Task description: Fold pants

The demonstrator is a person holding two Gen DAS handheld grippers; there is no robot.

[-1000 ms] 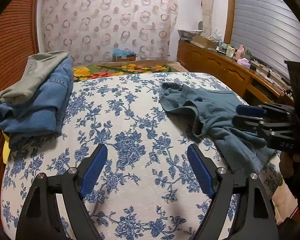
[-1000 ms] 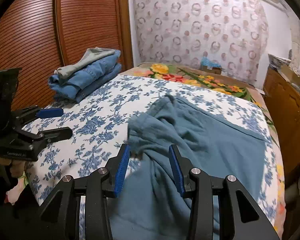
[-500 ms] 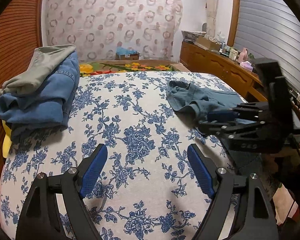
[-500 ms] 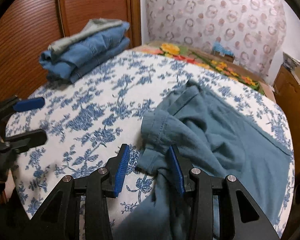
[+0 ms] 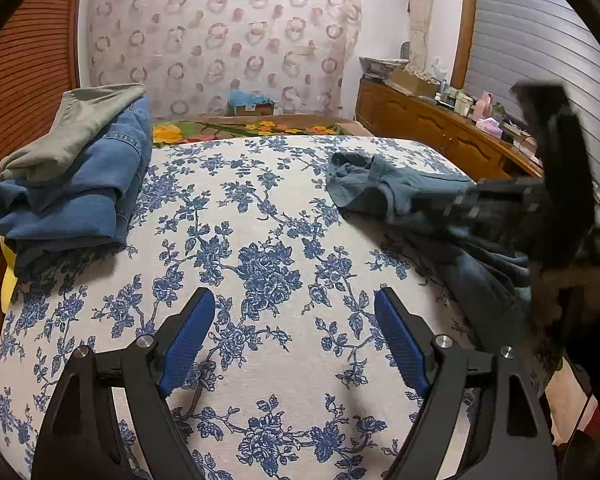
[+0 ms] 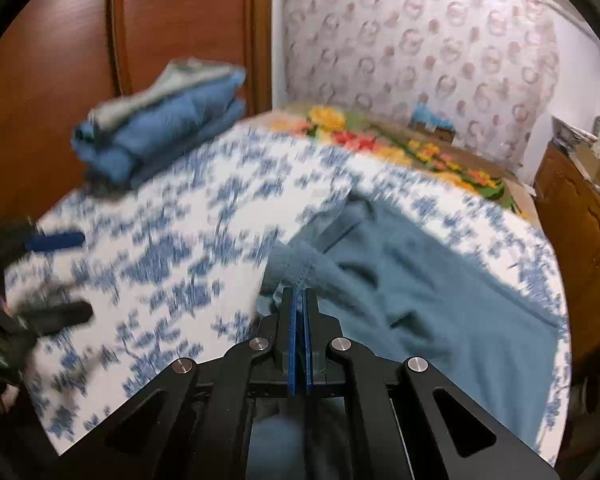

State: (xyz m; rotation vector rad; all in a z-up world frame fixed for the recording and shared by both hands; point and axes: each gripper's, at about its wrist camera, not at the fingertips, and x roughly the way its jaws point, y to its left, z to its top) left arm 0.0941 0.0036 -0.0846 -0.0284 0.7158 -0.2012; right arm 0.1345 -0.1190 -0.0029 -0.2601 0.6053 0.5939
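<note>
Crumpled teal pants lie on the right half of the blue-flowered bedspread. My right gripper is shut on a stitched edge of the pants, the cloth pinched between its blue pads. In the left wrist view it appears blurred, with the right gripper at the pants' near fold. My left gripper stands open above the bare bedspread with nothing between its fingers, left of the pants. It also shows at the left edge of the right wrist view, the left gripper blurred.
A stack of folded jeans and a grey garment lies at the bed's far left. A wooden cabinet with small items runs along the right. A brown wardrobe stands behind the stack. A floral blanket covers the far end.
The right gripper has moved forward along the pants and its jaws have shut on the stitched edge. The left gripper has stayed open and in place.
</note>
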